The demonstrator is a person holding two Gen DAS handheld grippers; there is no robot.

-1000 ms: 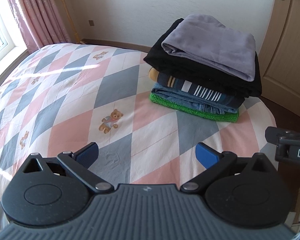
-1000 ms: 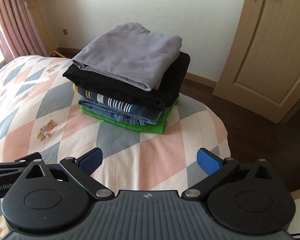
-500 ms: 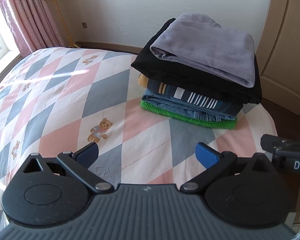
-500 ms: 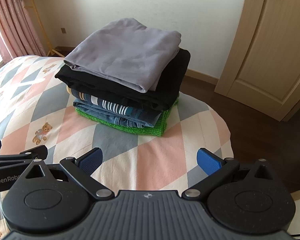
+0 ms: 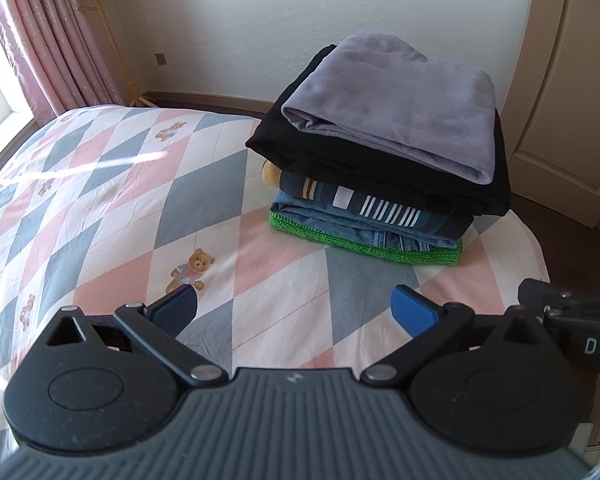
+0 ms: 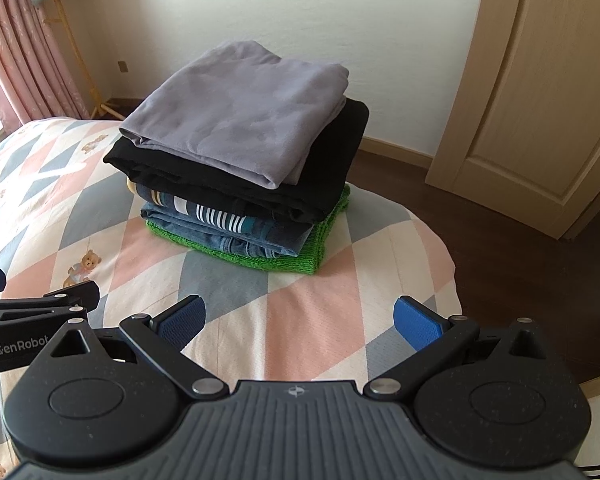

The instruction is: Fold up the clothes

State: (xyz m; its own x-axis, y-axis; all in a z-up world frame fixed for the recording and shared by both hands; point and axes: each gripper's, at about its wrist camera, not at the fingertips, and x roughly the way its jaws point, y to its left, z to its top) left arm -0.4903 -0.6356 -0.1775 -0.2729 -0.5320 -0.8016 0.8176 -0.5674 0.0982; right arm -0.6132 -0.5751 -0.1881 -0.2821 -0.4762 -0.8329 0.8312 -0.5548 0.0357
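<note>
A stack of folded clothes [image 5: 384, 160] [image 6: 244, 164] stands on the bed near its far right corner. From the top it holds a grey garment [image 5: 400, 96] [image 6: 236, 108], a black one [image 5: 364, 160], a striped one [image 6: 204, 210], jeans [image 6: 236, 236] and a green knit [image 5: 360, 240] [image 6: 320, 236]. My left gripper [image 5: 294, 308] hovers open over the bedsheet, short of the stack, with nothing between its fingers. My right gripper [image 6: 300, 316] is open and empty too, a little to the right of the left one.
The bed [image 5: 100, 200] wears a pink, grey and white diamond sheet with small bears. A wooden door [image 6: 540, 100] and dark floor [image 6: 520, 248] lie right of the bed. Pink curtains [image 5: 40, 40] and a bamboo rack [image 5: 104, 28] stand at the far left.
Both grippers have drawn back and tilted up slightly from the stack, which now sits higher and more central in both views. Their jaws stay open.
</note>
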